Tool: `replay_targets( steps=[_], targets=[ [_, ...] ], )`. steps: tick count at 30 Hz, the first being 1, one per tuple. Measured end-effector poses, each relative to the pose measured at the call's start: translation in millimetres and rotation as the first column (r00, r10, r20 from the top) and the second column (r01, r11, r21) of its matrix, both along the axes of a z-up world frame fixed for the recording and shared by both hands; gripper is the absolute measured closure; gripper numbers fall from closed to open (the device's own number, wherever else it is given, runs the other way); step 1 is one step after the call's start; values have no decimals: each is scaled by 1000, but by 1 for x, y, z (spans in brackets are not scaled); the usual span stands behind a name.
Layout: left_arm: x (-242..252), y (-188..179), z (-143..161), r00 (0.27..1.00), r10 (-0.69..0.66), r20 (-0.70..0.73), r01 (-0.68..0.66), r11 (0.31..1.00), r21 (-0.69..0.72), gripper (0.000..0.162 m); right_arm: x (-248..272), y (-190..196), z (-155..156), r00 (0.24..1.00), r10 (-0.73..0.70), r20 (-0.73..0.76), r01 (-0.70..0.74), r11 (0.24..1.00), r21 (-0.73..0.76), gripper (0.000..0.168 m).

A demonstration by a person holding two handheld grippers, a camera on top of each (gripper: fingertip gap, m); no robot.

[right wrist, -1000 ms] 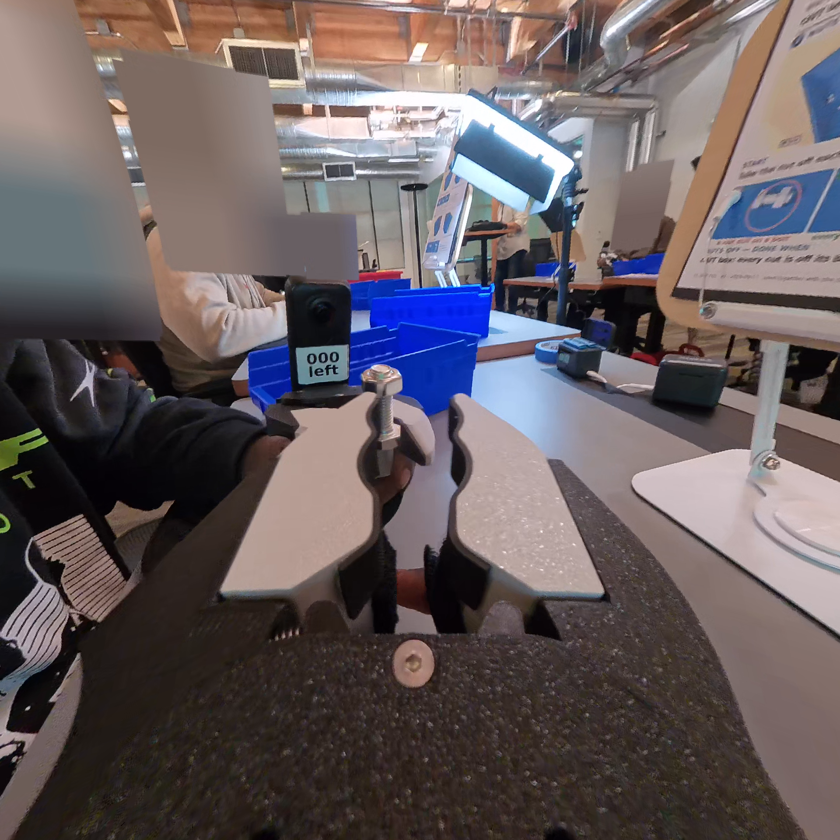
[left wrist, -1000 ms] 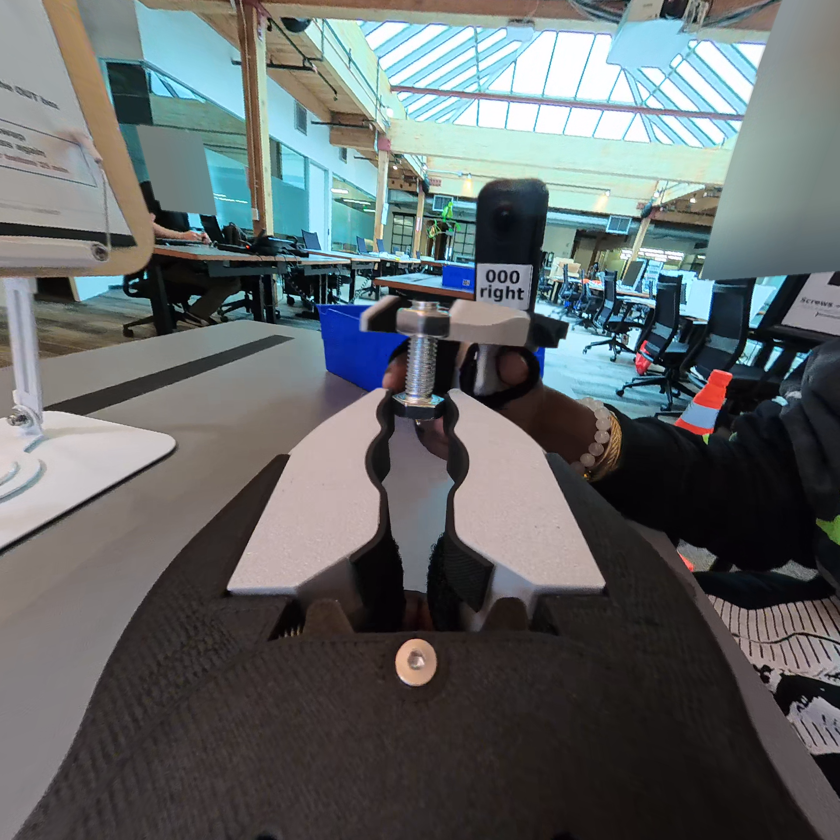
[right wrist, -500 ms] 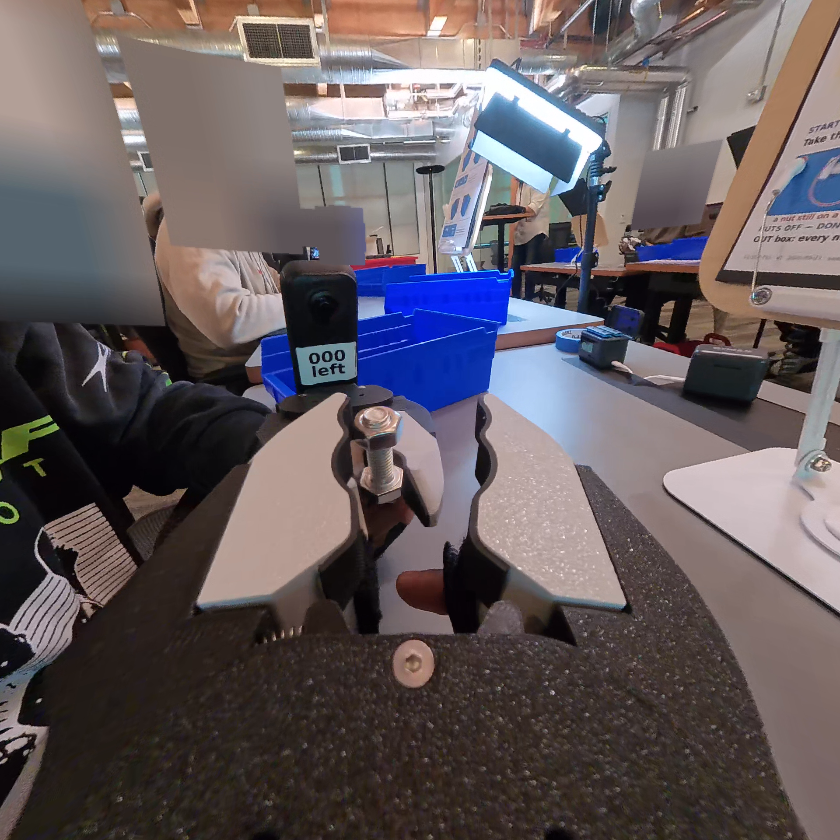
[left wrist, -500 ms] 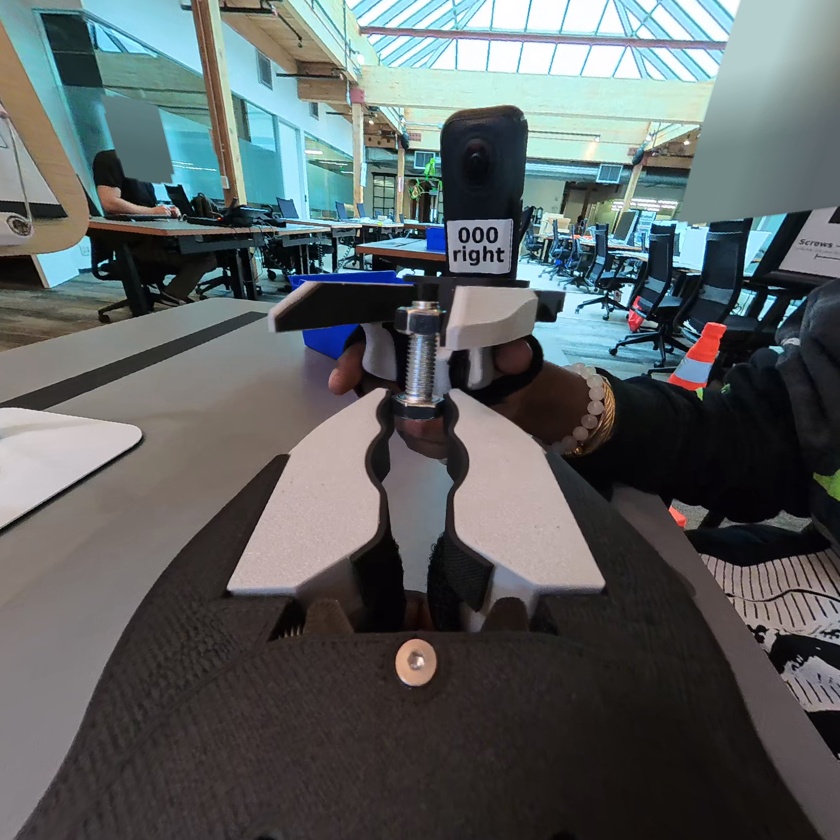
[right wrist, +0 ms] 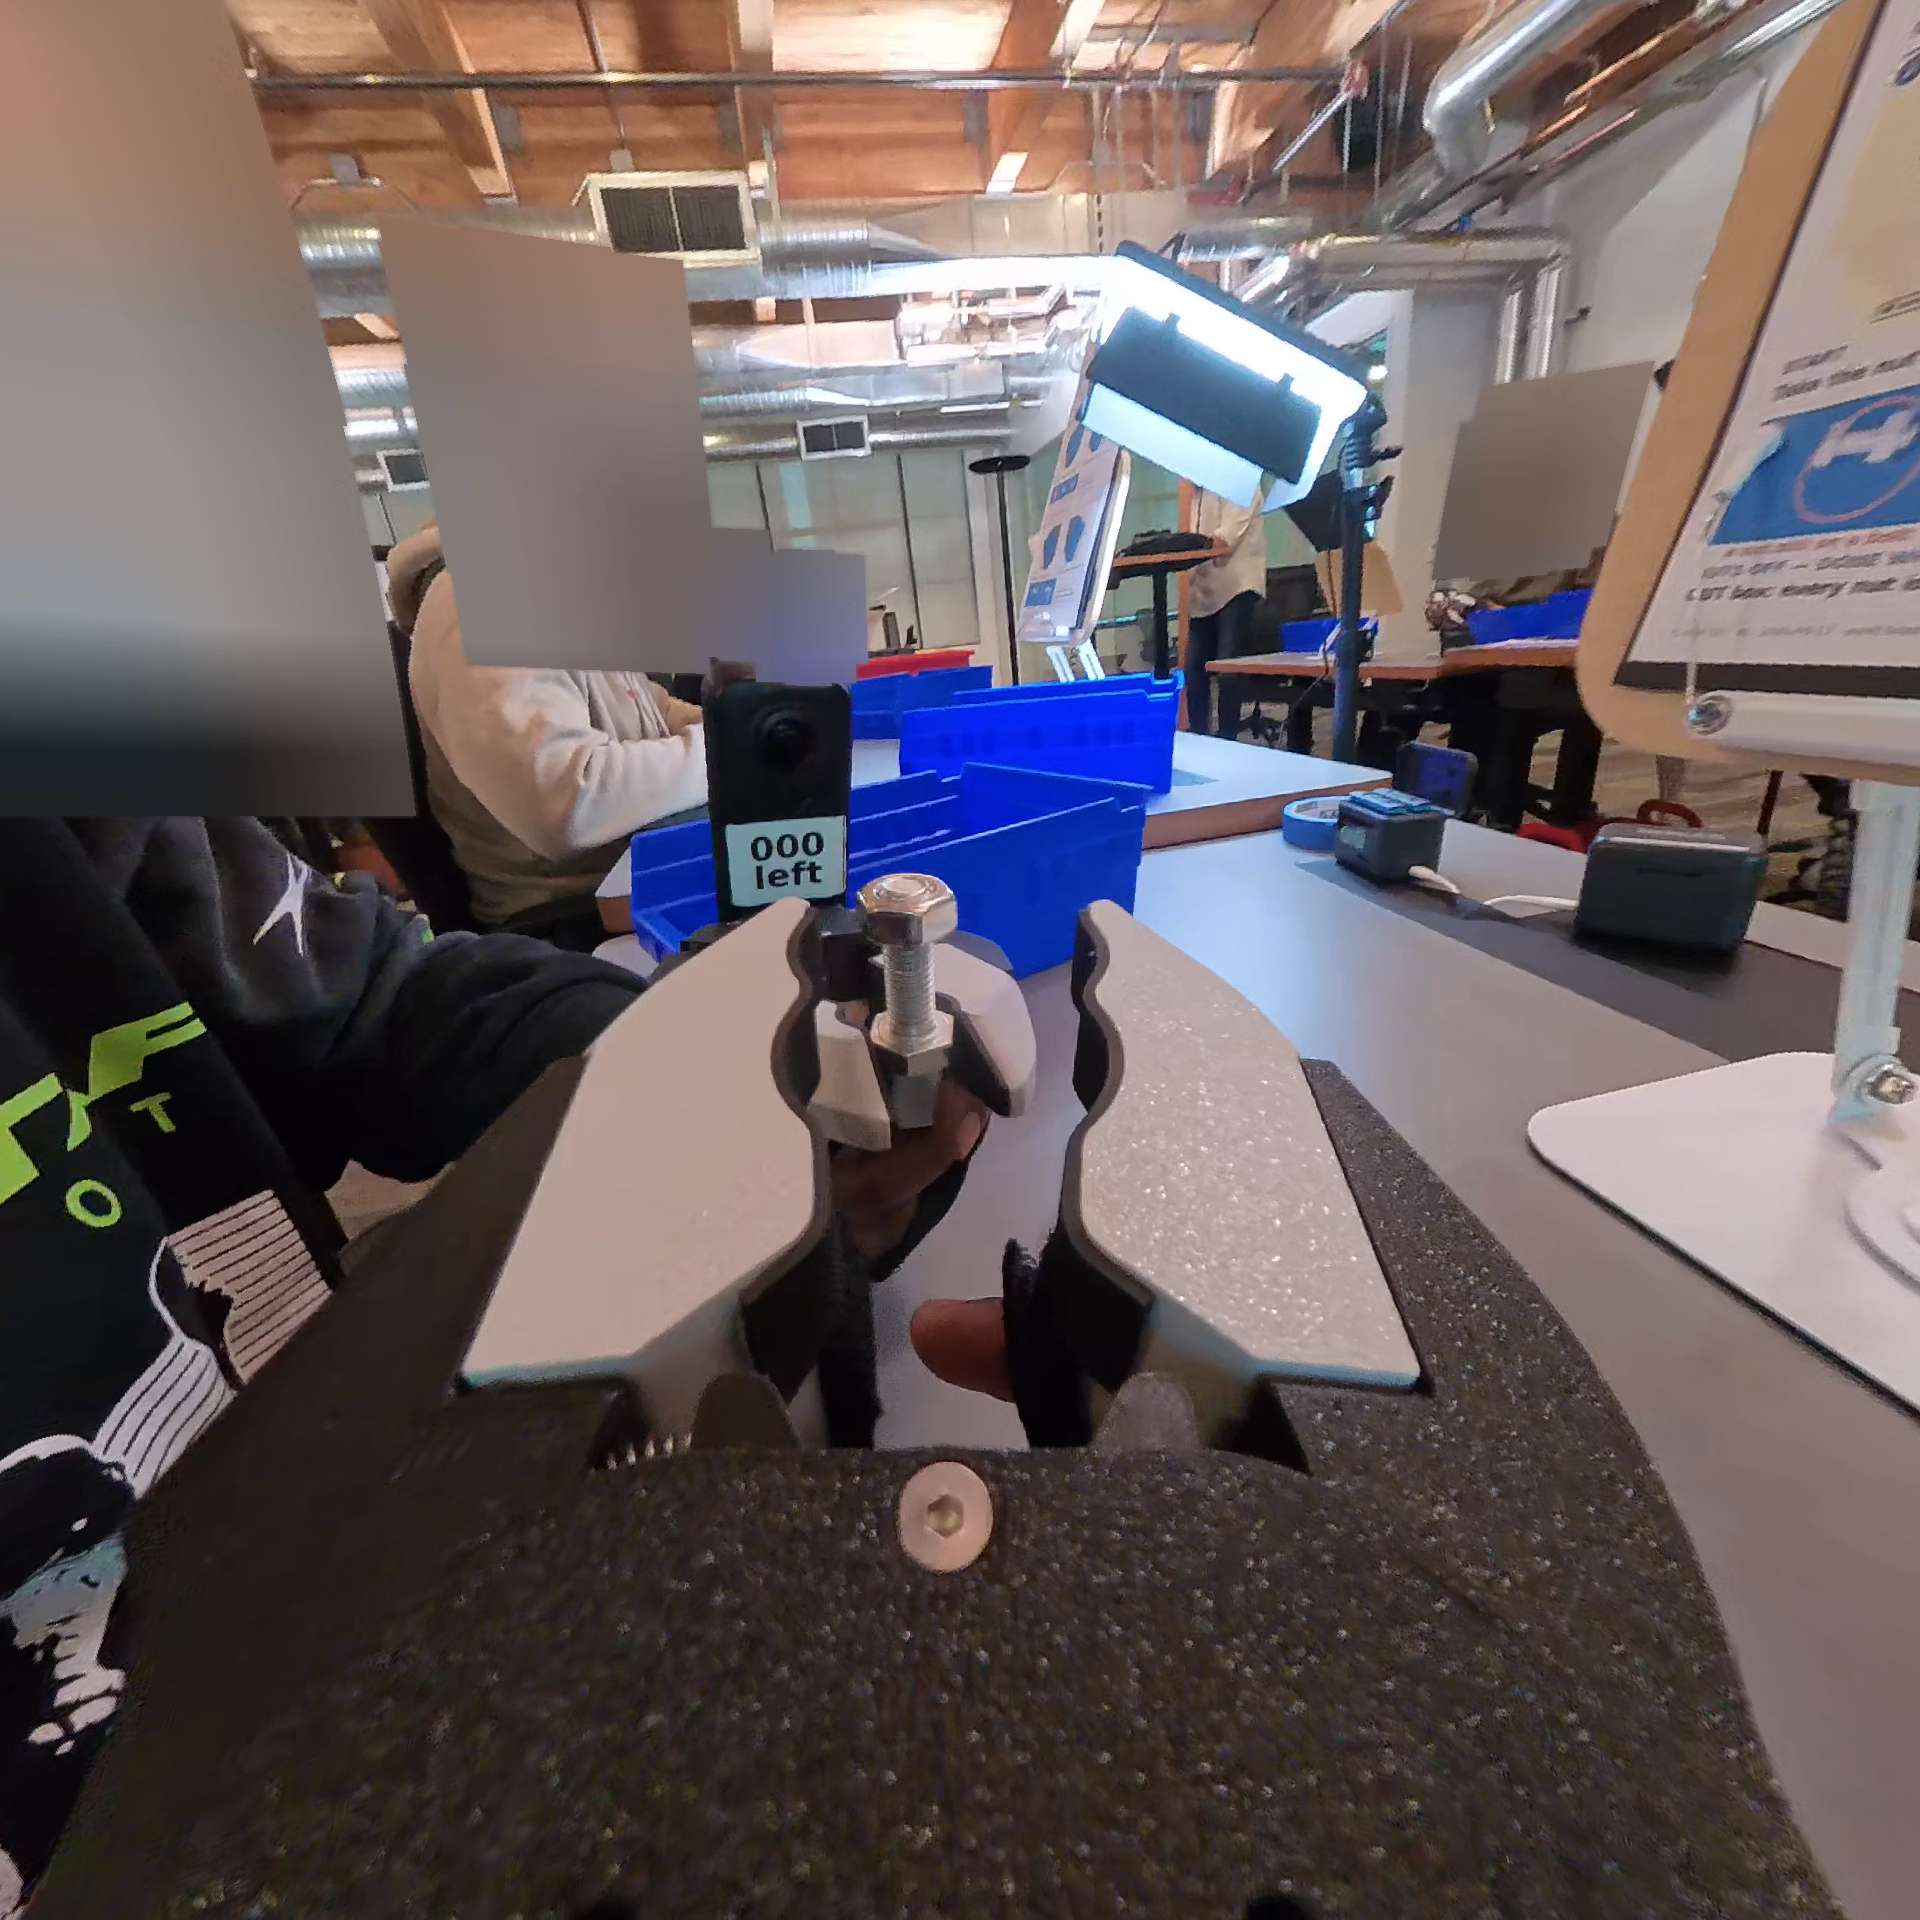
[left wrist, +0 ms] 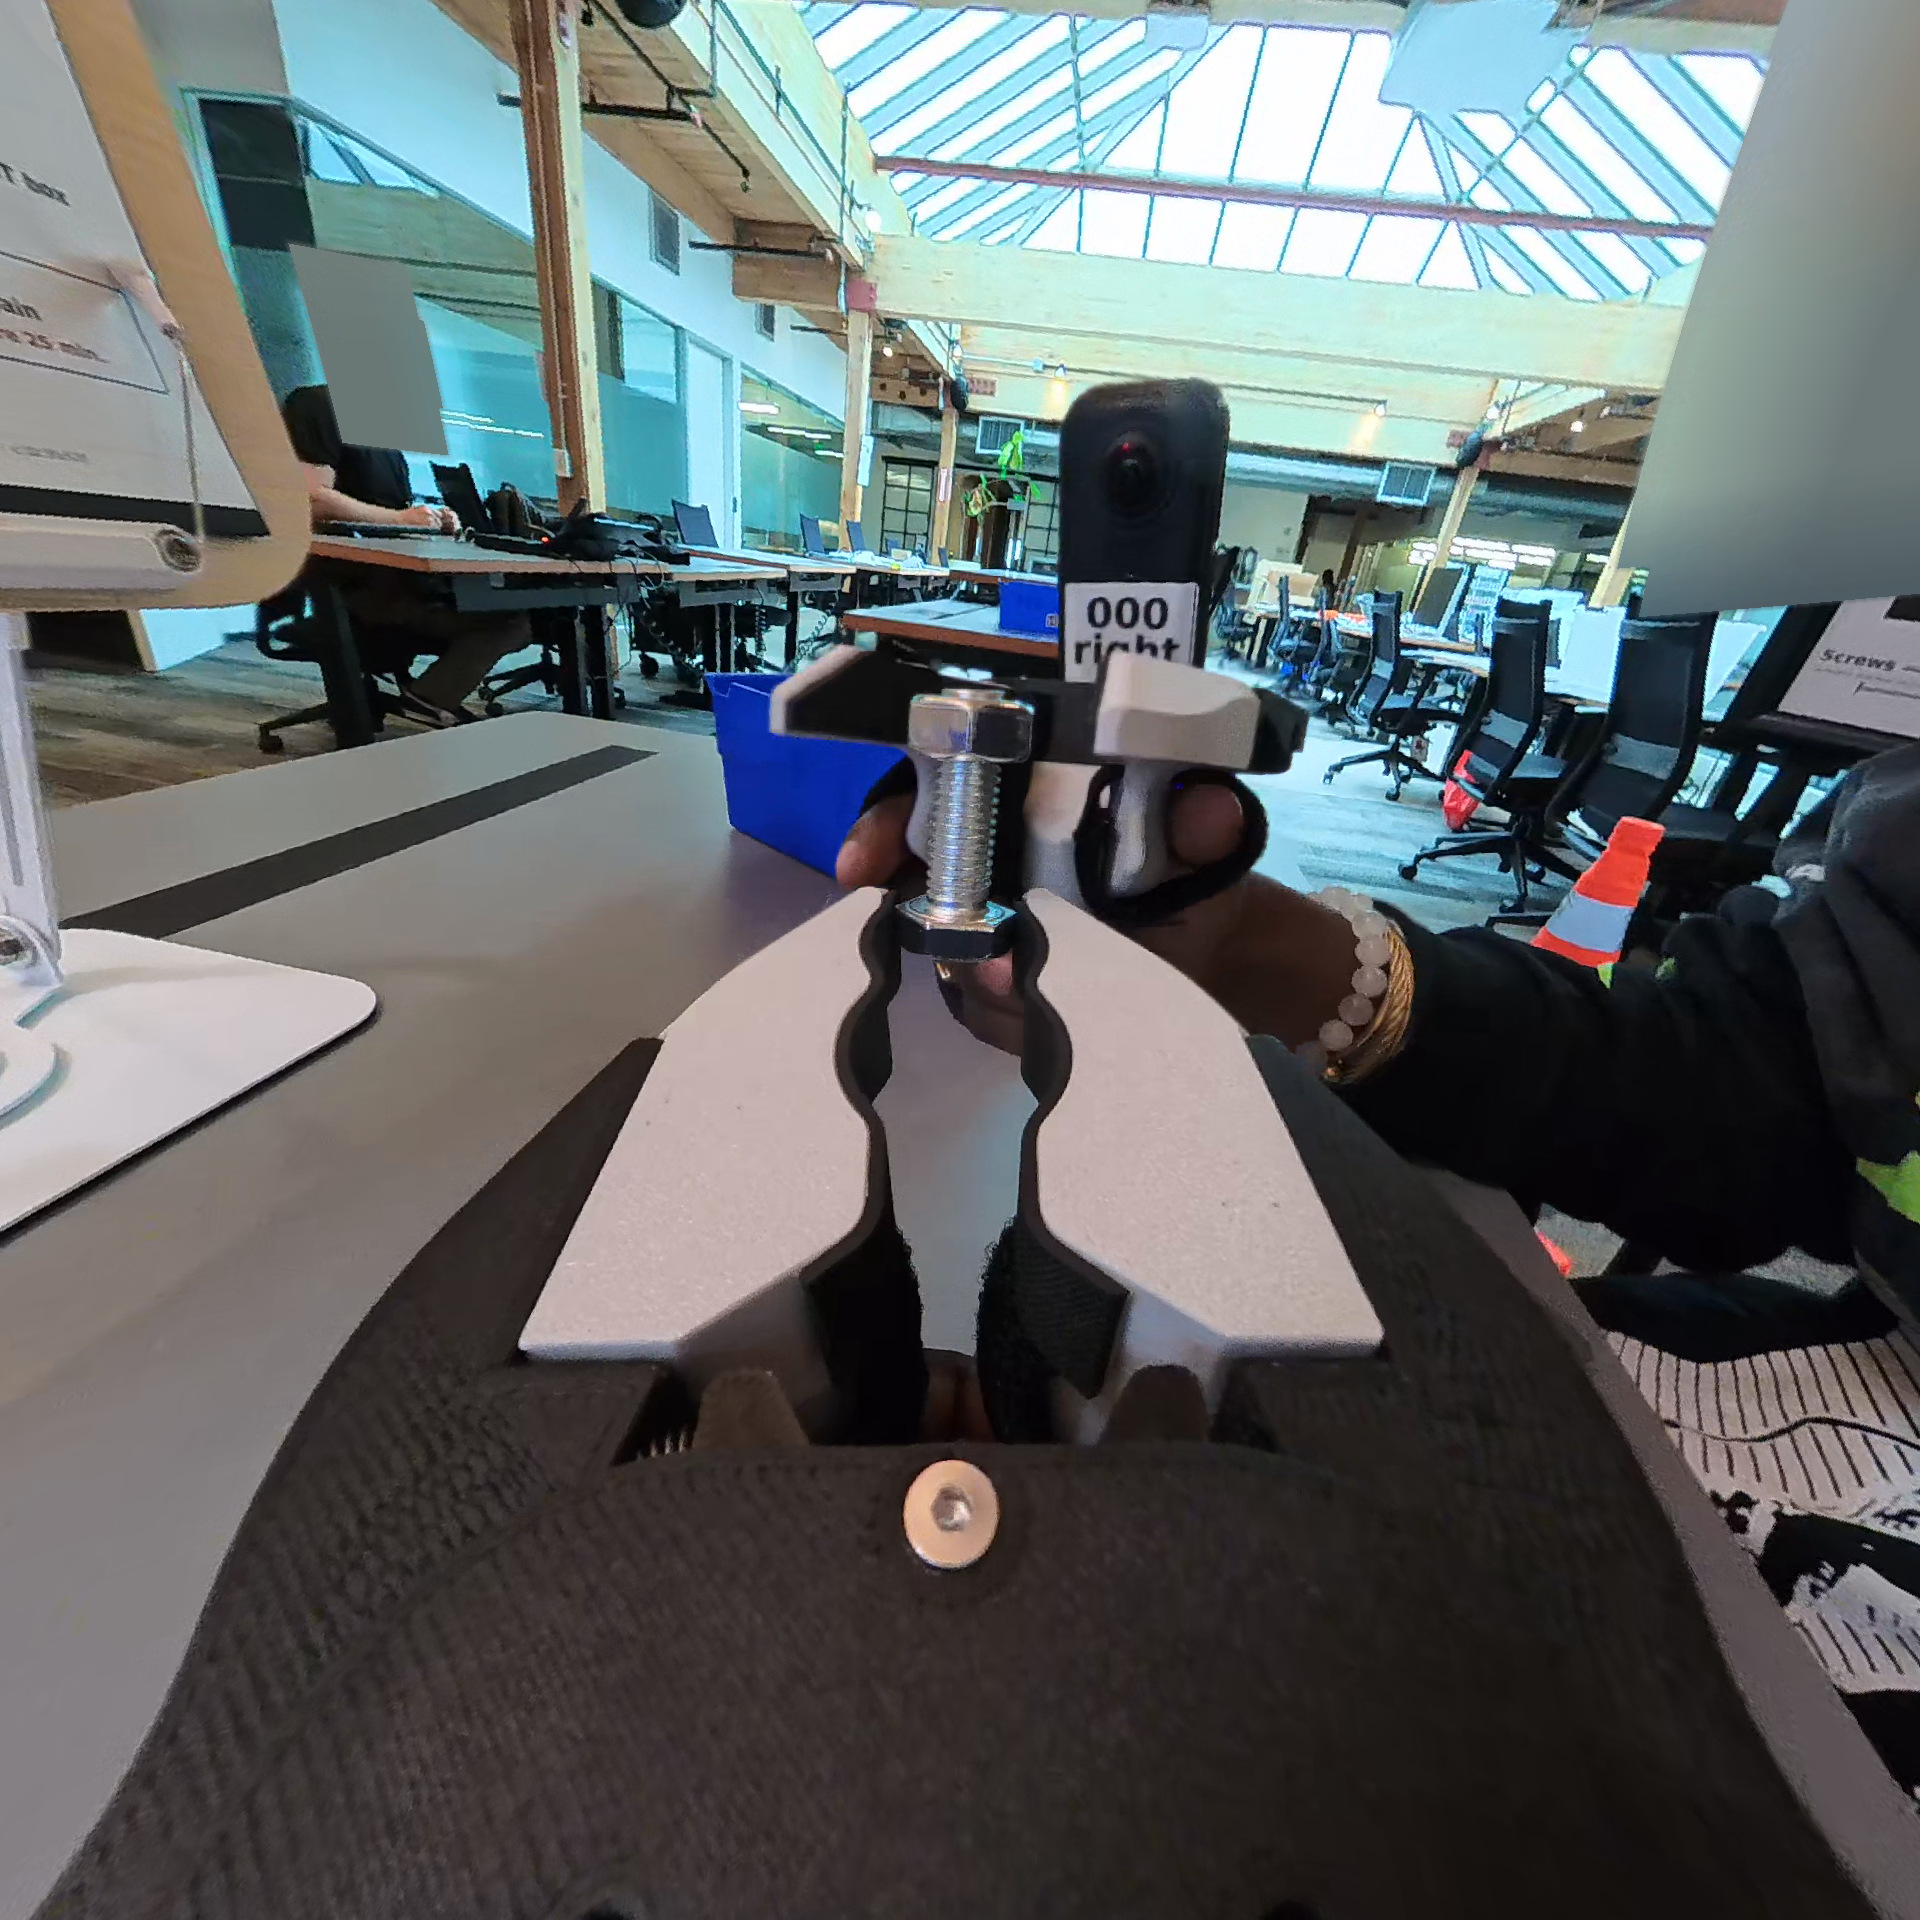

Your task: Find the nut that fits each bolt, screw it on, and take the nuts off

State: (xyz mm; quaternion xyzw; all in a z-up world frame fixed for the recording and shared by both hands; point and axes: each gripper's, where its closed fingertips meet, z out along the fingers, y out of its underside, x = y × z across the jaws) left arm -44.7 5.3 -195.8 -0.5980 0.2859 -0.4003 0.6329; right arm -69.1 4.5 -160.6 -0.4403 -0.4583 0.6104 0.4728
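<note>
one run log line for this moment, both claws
left claw: shut on nut | right claw: open, apart from bolt | bolt upright, head up | nut low on thread

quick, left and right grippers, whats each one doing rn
Left gripper: shut on the nut, bolt standing up from it.
Right gripper: open, fingers apart, holding nothing.

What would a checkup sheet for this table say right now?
Surface: grey table with a black stripe.
Job's things: bolt upright, head up; nut low on its thread.
Clutter: blue bins, tape roll, dark boxes, white sign stand.
Tools: left tool shut on the nut; right tool open, bolt head between its fingers.
Cables: white cable by the dark boxes.
Surroundings: office chairs, orange cone, skylight, light panel.
</note>
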Motion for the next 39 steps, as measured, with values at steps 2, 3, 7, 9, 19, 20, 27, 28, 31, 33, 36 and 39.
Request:
replay_targets(
  steps=[2, 3, 7, 9, 19, 20, 27, 28, 31, 33, 36, 39],
  targets=[
    [5, -1, -5, 999, 1, -38, -1, 1000, 6, 142, -4, -4, -3, 1000, 4, 11, -4, 1000, 12, 121],
    [8, -2, -7, 999, -3, -54, 3, 1000, 8, 141, -6, -4, -5, 1000, 5, 18, -5, 1000, 13, 121],
    [13, -5, -11, 997, -20, -73, 21, 1000, 5, 141, -6, -4, -7, 999, -9, 33, 8, 999, 34, 121],
    [10, -4, -7, 998, -17, -58, 18, 1000, 14, 142, -3, -3, -4, 1000, -14, 19, 13, 999, 48, 124],
    [-1, -3, 6, 1000, -4, 18, 3, 1000, 23, 141, 9, 3, 8, 999, -11, -45, 13, 1000, 25, 142],
    [0, -2, 5, 1000, -2, 14, 1, 1000, 19, 141, 7, 1, 6, 999, 2, -34, -1, 1000, 16, 137],
    [14, -5, -10, 997, -15, -79, 16, 1000, 15, 141, -7, -8, -7, 999, 12, 34, -14, 999, 40, 116],
    [15, -6, -11, 996, -20, -82, 21, 1000, 16, 141, -7, -7, -7, 999, 5, 38, -7, 999, 45, 117],
    [11, -5, -5, 998, -19, -52, 20, 1000, 20, 141, -1, -5, -3, 1000, 11, 18, -12, 999, 43, 125],
    [5, -5, 1, 1000, -14, -14, 15, 1000, 26, 141, 2, -4, 0, 1000, 16, -2, -16, 999, 40, 130],
    [0, -4, 7, 1000, -11, 24, 10, 1000, 27, 141, 8, 2, 5, 1000, -9, -26, 10, 999, 38, 143],
    [-1, -3, 8, 1000, -6, 30, 6, 1000, 21, 141, 10, 2, 8, 999, 4, -49, -2, 1000, 29, 147]
  ],
)
